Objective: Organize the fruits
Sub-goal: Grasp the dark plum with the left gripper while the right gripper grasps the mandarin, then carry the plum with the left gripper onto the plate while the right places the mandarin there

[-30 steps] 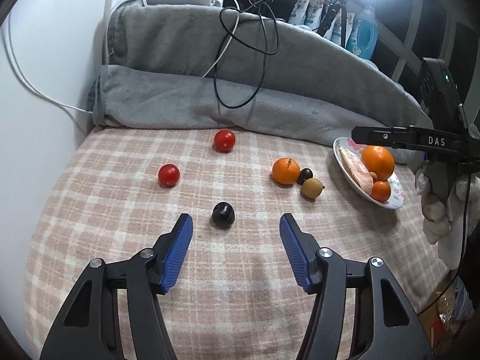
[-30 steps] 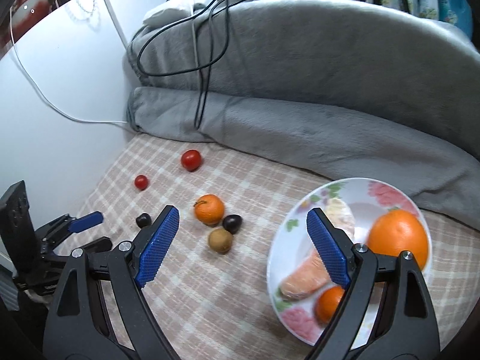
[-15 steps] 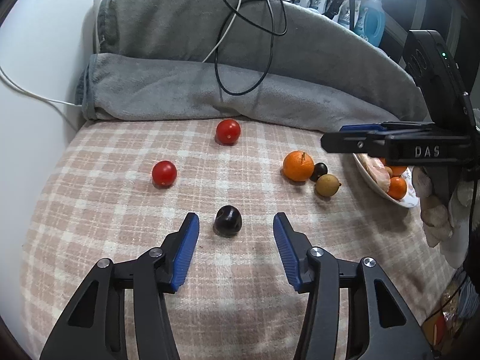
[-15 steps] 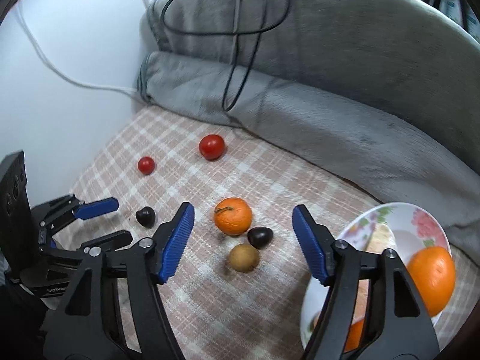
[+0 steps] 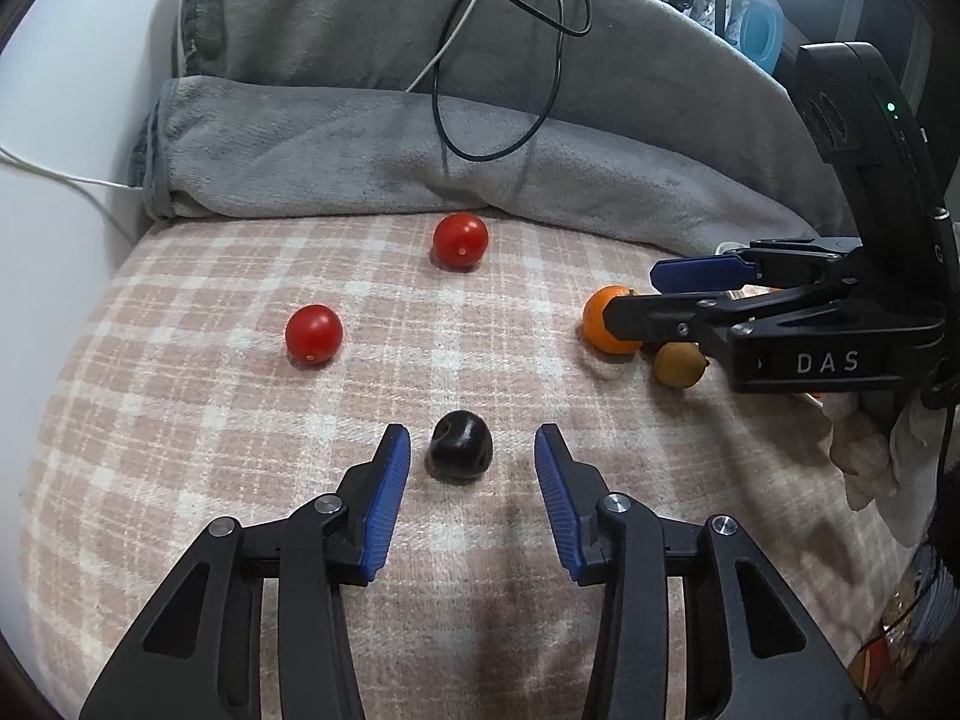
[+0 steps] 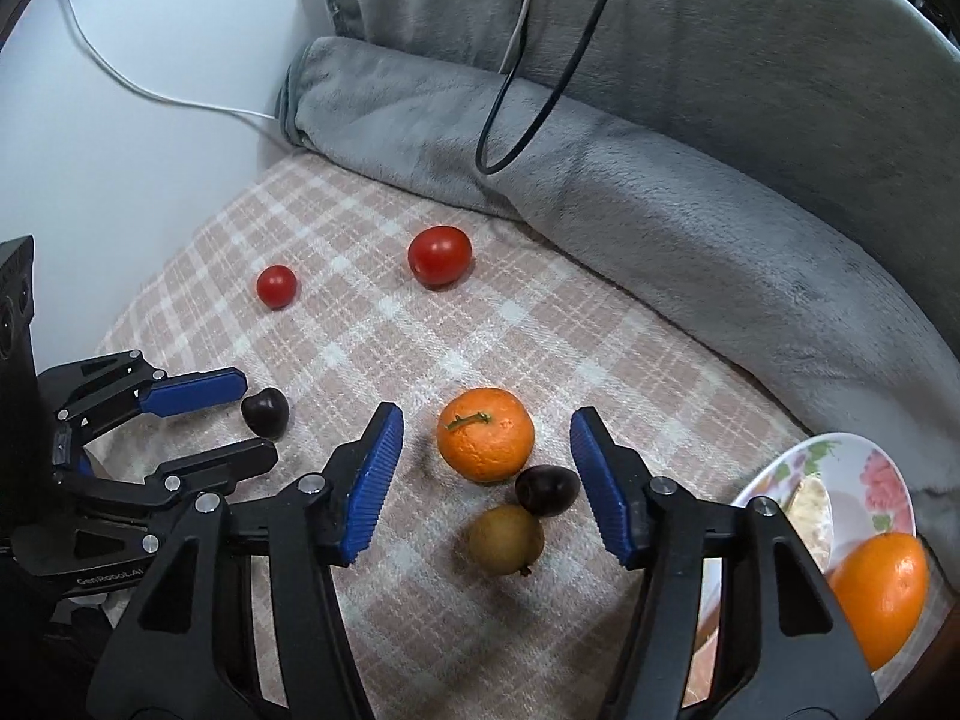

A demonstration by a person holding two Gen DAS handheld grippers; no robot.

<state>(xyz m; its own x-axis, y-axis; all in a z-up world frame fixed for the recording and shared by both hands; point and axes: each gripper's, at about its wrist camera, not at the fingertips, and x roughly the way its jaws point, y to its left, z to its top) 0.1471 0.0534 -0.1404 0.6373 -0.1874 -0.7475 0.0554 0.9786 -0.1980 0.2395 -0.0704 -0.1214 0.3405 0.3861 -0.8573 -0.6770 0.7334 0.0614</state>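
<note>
My left gripper (image 5: pixel 473 447) is open, its blue pads on either side of a dark plum (image 5: pixel 460 445) on the checked cloth; it also shows in the right wrist view (image 6: pixel 240 414). My right gripper (image 6: pixel 486 438) is open around a small orange (image 6: pixel 485 433), with a second dark plum (image 6: pixel 547 490) and a brown fruit (image 6: pixel 506 539) just below it. Two red tomatoes (image 5: pixel 314 334) (image 5: pixel 460 240) lie farther back. A floral plate (image 6: pixel 840 468) at the right holds a large orange (image 6: pixel 879 594).
A grey blanket (image 5: pixel 420 138) is rolled along the back of the cloth, with black and white cables (image 5: pixel 498 60) draped over it. A white wall (image 6: pixel 150 48) stands at the left. The cloth's front edge drops away at the right.
Both grippers have moved forward and down. The left one now brackets the dark plum; the right one has swung left from the plate to the small orange.
</note>
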